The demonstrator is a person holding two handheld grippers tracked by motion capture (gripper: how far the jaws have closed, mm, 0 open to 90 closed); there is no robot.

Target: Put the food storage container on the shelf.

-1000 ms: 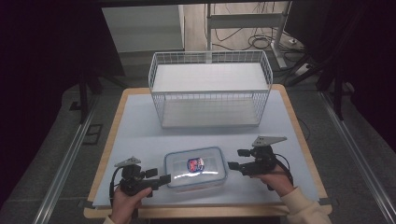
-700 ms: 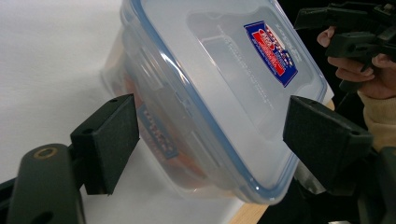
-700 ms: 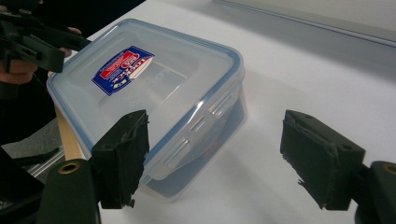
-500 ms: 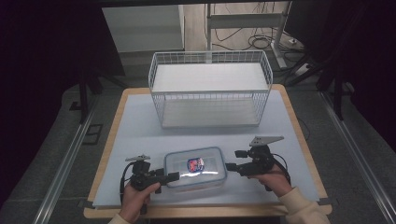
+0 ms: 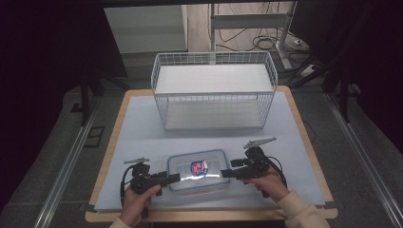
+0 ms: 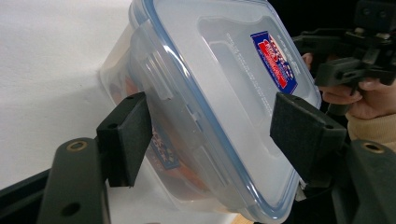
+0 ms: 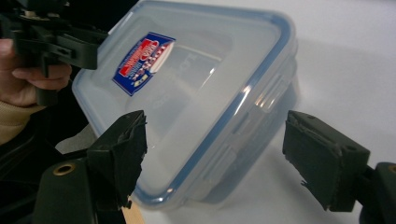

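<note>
A person at a table (image 5: 142, 118) brings two hand-held grippers against the short ends of a clear plastic food container (image 5: 197, 170), which lies flat at the near edge, in front of a white wire basket (image 5: 214, 95).

The table is wooden at its rim and covered by a smooth, pale sheet. The basket is a rectangular cage of thin white wire, open at the top, standing well apart from the container.

The container is a shallow rounded rectangle of cloudy, glossy plastic; its lid (image 6: 233, 84) carries a blue seal around the rim, moulded snap flaps on the sides and a red-and-blue label (image 7: 142, 63) at the centre. Something reddish shows dimly through the wall, too blurred to identify.

The change is on the left: the left gripper (image 5: 175, 178) has just been closing, narrowing from a wide spread a second ago, and its matte black fingers (image 6: 126, 137) now bracket the container's end, one at the side wall, one above the lid. A sliver of gap seems to remain, so this reads as a grip forming, not yet made.

The right gripper (image 5: 224, 174) has edged up to the opposite end; its fingers (image 7: 119, 154), their pads frayed along the edges, stand wide on either side of that corner without touching.

Both ends flanked suggests a two-handed lift is being prepared, probably toward the basket.
</note>
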